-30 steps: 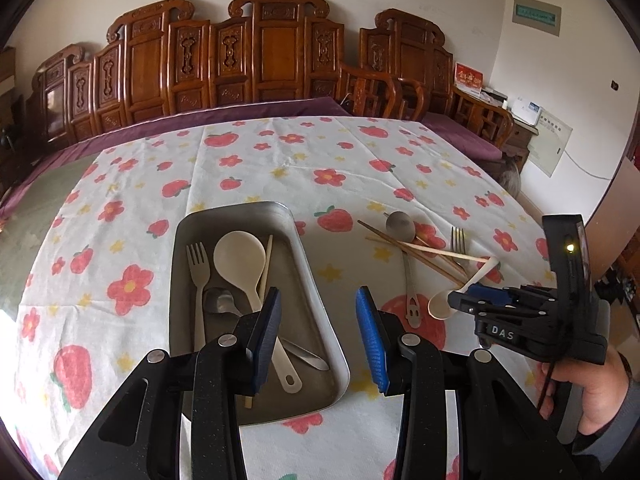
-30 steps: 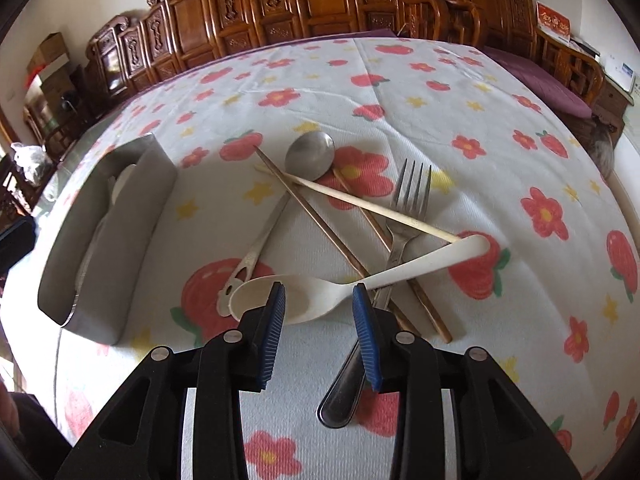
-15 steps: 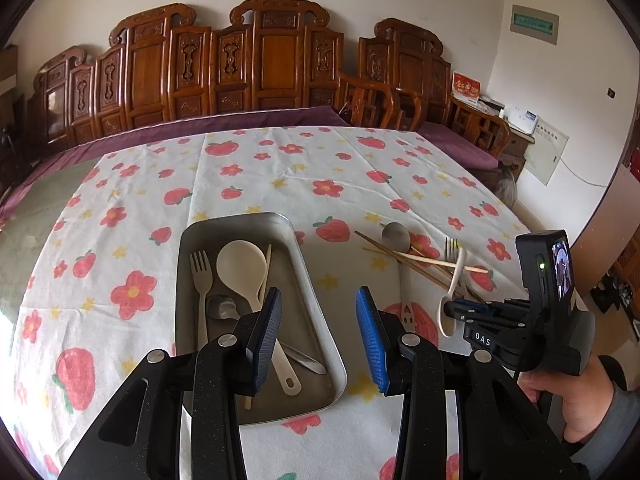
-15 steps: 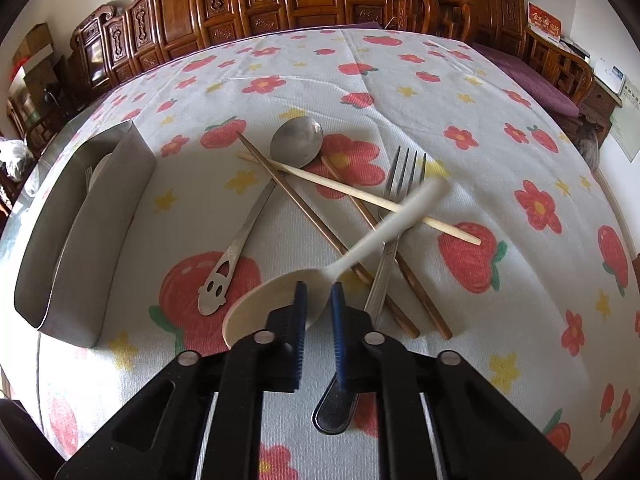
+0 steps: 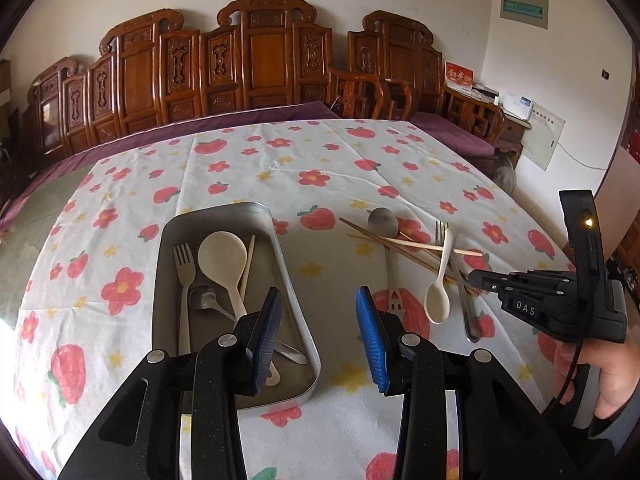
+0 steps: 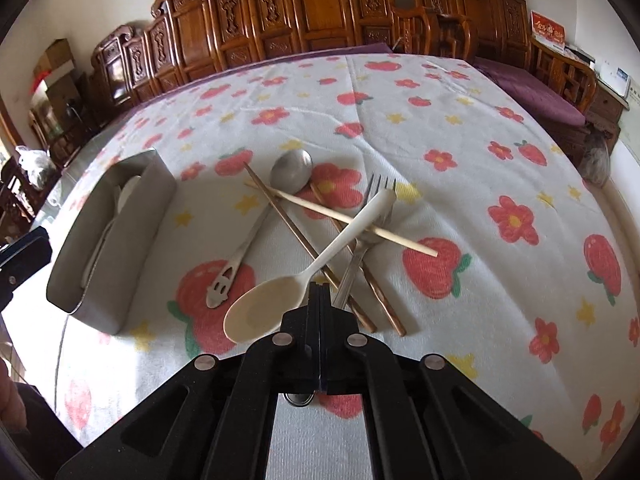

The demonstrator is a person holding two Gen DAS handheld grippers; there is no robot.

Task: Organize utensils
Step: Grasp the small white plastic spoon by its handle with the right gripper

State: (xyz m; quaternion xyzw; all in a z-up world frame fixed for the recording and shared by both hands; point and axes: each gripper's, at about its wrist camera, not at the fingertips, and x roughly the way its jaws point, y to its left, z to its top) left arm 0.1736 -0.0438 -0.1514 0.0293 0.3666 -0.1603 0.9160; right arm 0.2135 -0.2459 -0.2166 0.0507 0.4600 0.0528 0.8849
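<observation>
Already the right gripper (image 6: 319, 300) has just clenched its jaws on the cream spoon's (image 6: 280, 292) bowl edge, its handle across the fork (image 6: 362, 236) and chopsticks (image 6: 320, 248). Such a thin pinch may slip, or lifting may drag them. Left gripper (image 5: 318, 328) hangs released beside the tray (image 5: 296, 312).

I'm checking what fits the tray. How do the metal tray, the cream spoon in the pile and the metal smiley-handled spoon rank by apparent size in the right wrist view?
1. metal tray
2. cream spoon and metal smiley-handled spoon: similar length; the cream one lies nearer the camera, so unsure.
</observation>
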